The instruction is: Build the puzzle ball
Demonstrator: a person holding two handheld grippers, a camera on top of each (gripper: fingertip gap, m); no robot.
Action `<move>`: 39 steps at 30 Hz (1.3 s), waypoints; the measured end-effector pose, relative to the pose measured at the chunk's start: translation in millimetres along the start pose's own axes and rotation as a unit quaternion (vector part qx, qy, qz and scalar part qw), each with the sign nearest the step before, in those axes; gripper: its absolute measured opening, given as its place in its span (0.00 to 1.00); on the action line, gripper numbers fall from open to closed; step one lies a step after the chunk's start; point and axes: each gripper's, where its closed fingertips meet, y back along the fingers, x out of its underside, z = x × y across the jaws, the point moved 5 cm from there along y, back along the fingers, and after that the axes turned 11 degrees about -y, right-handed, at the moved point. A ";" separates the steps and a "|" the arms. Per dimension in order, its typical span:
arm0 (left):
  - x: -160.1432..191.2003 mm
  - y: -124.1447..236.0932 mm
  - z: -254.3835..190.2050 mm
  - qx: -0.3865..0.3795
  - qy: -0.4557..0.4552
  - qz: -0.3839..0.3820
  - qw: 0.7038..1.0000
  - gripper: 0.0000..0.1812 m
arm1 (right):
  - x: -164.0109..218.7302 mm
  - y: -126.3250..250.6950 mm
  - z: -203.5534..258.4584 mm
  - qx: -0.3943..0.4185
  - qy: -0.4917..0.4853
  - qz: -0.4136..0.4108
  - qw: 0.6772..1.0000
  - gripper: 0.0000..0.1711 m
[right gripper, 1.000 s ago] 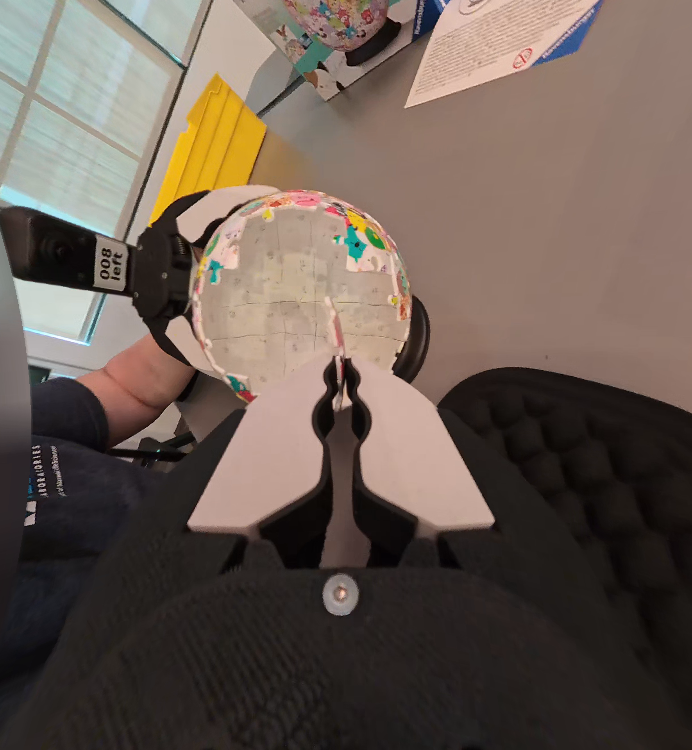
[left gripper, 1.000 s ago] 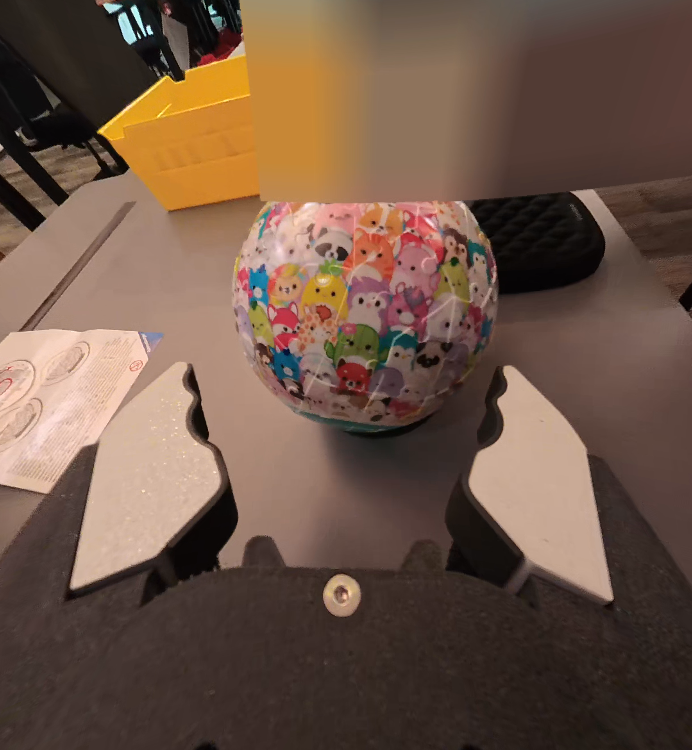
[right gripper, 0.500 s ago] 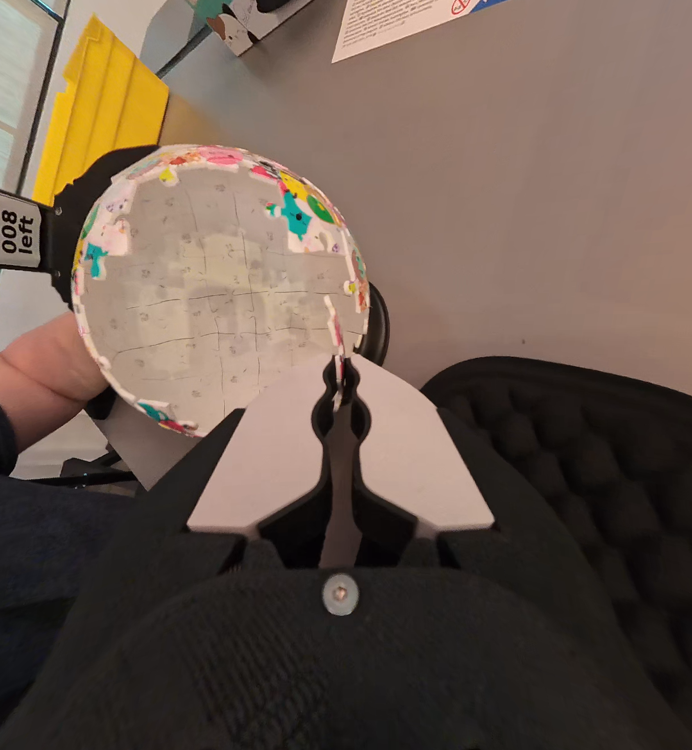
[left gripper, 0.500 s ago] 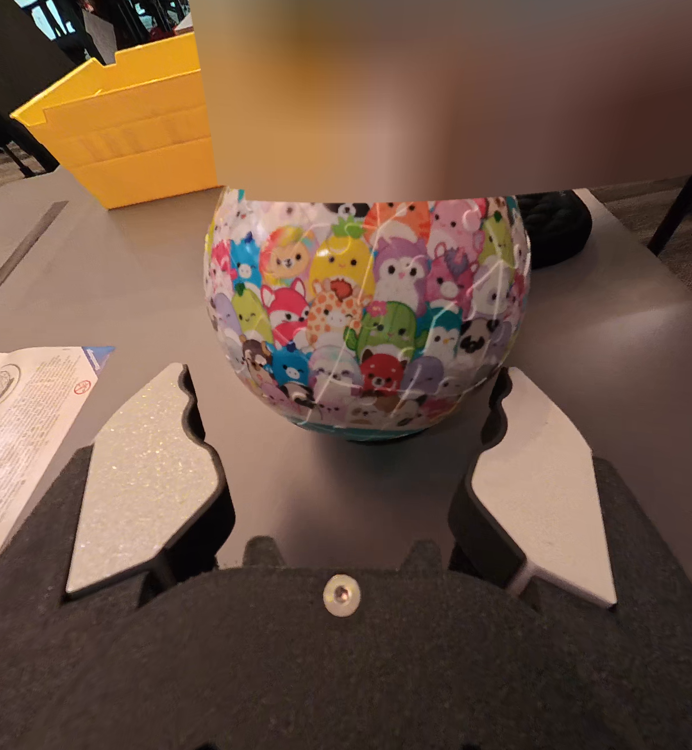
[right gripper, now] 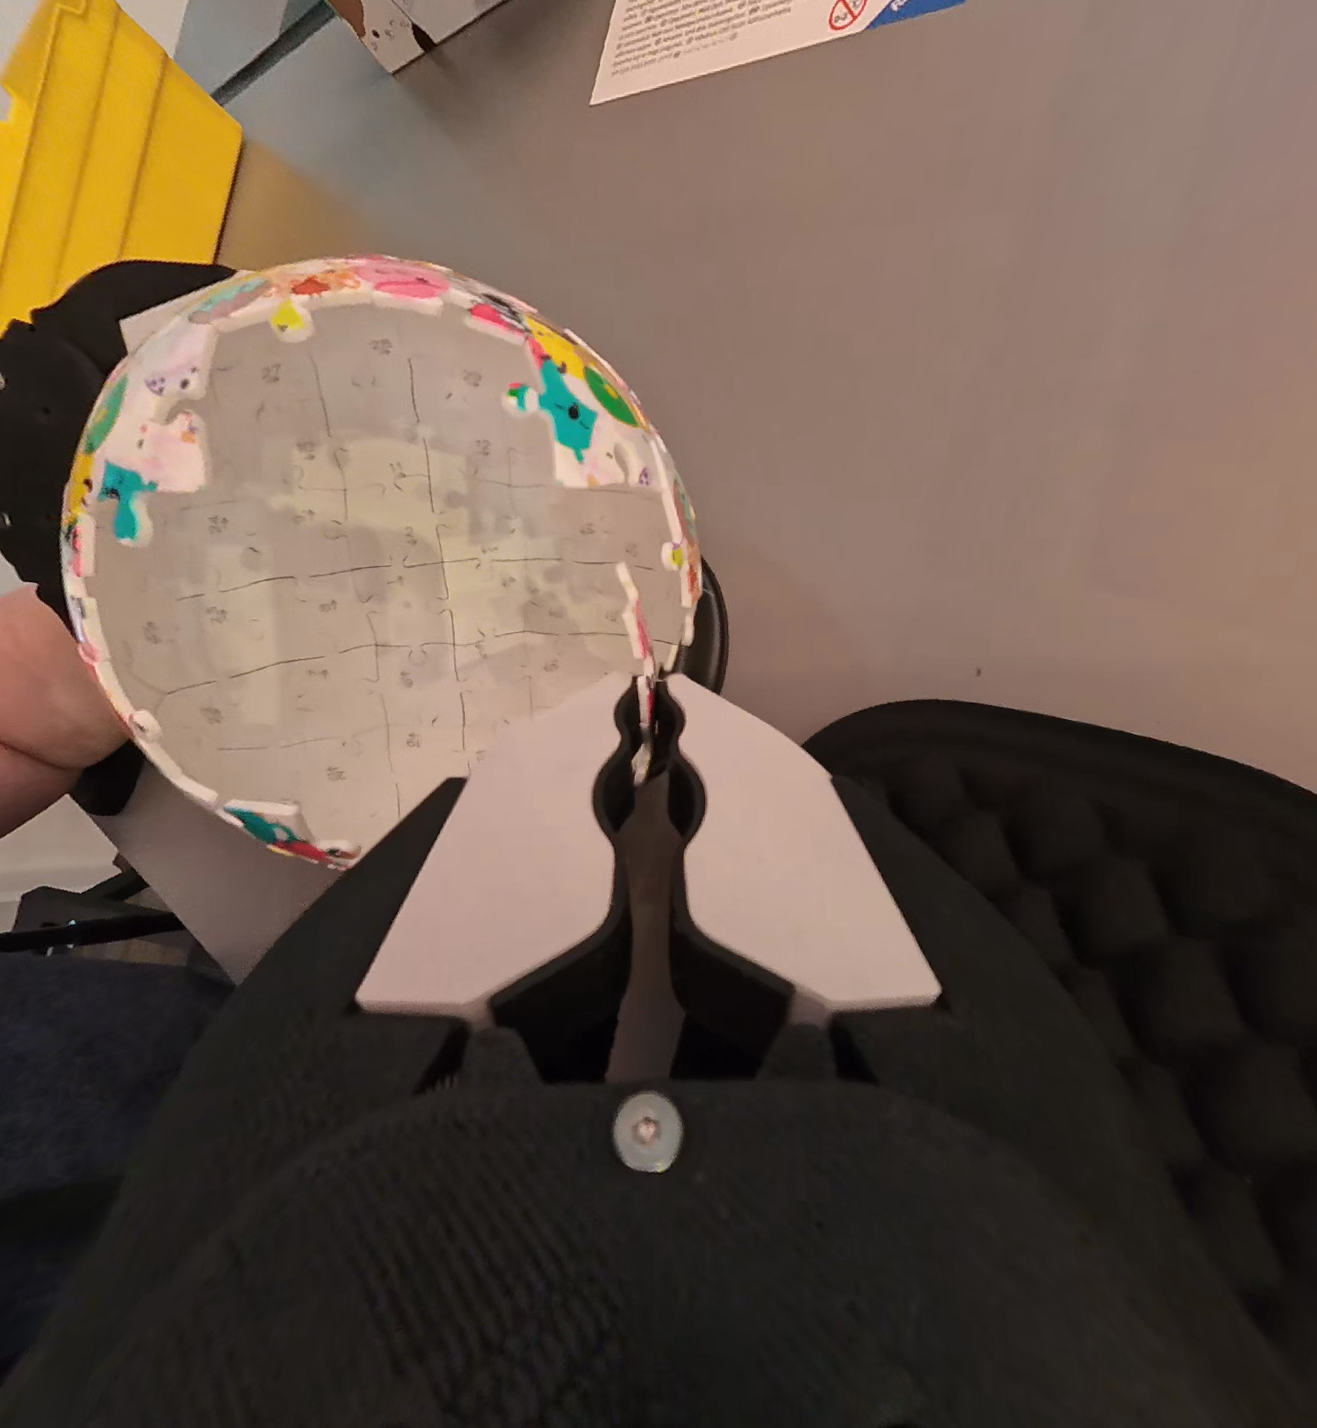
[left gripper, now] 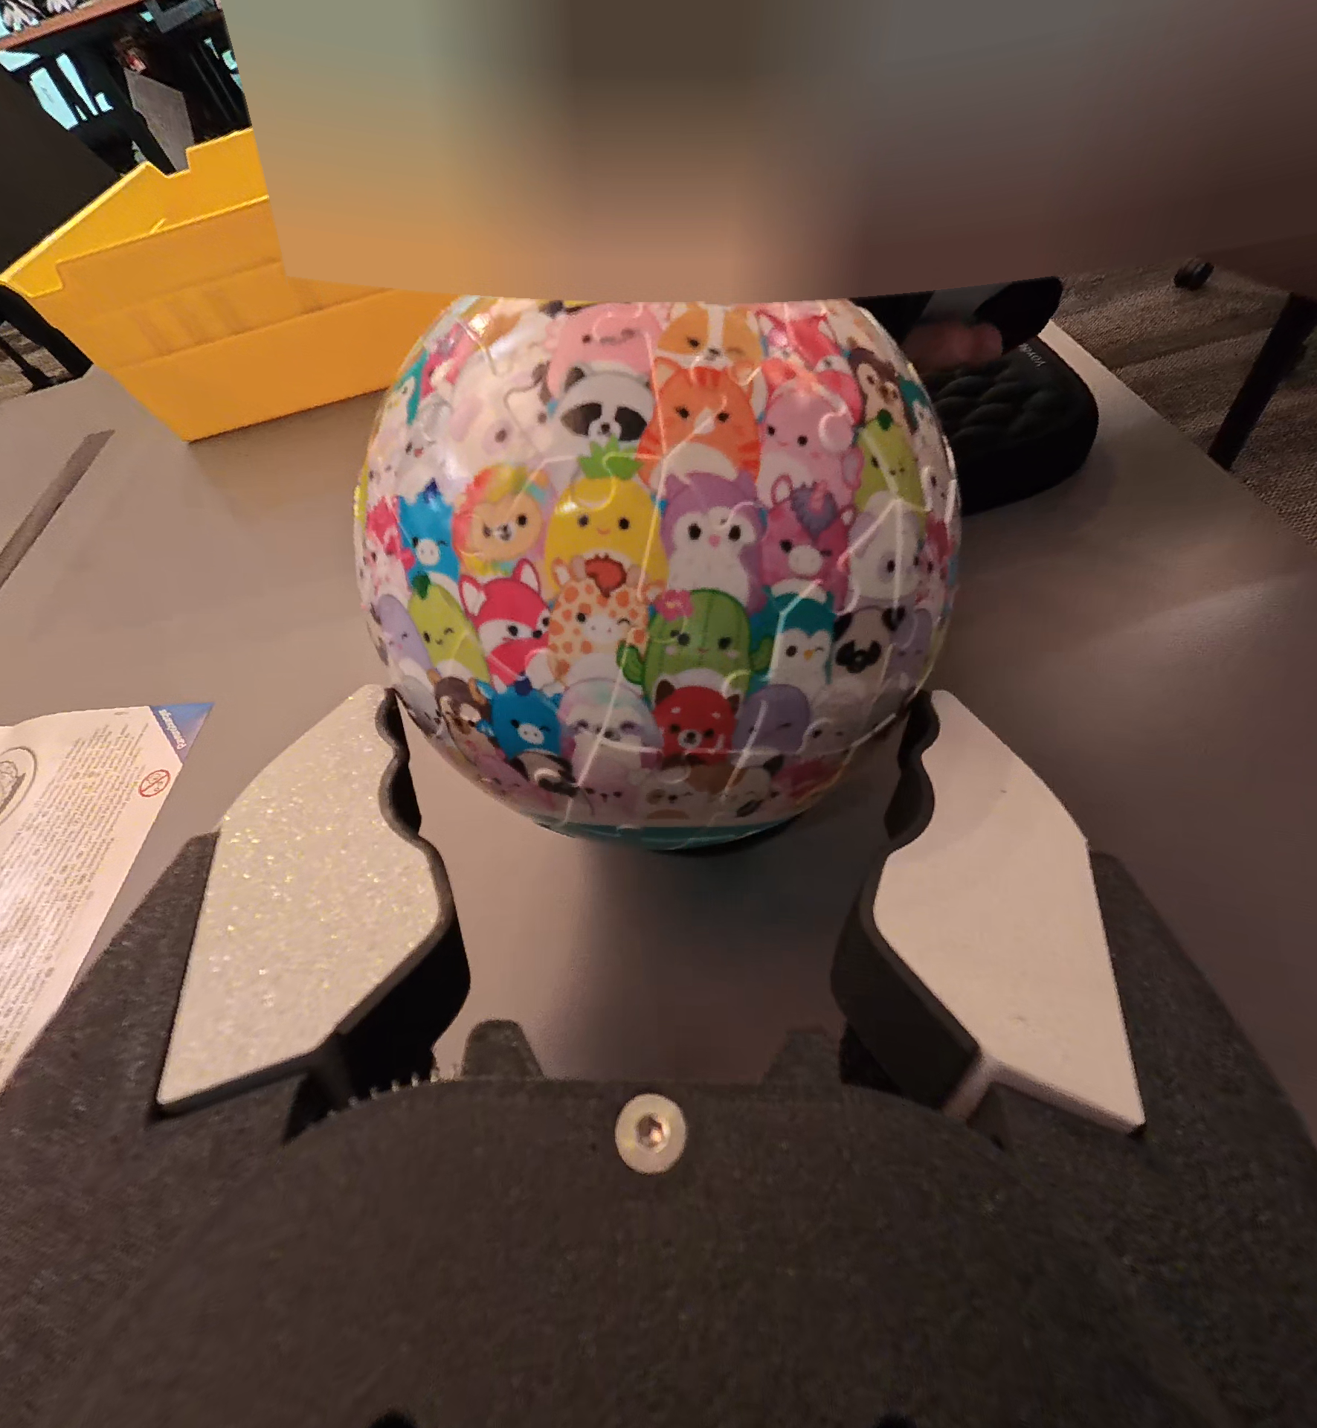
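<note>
The puzzle ball, covered in colourful cartoon animals, stands on a dark stand on the grey table. My left gripper is open, with one fingertip on each side of the ball's lower part, close to it or just touching. In the right wrist view the ball is open on top and shows its grey inside. My right gripper is shut on a thin puzzle piece, seen edge-on at the ball's open rim. The left gripper shows behind the ball.
A yellow bin stands at the back left. A printed instruction sheet lies at the left. A black quilted cushion lies behind the ball, right beside my right gripper. A person's hand holds the left gripper. The grippers' ends are close to 8 centimetres from one another.
My left gripper has moved forward, so its open fingers now flank the ball's lower part. My right gripper stays shut on the piece at the rim.
</note>
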 end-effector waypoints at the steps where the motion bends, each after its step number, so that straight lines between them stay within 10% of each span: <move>1: -0.3 0.0 0.0 -0.001 -0.001 0.002 1.000 0.66 | 0.3 -0.6 0.1 0.001 0.000 0.000 1.000 0.02; 39: -5.5 6.8 -1.8 -0.024 -0.033 0.018 0.999 0.64 | -0.4 -16.5 -1.9 -0.046 -0.020 0.007 0.999 0.02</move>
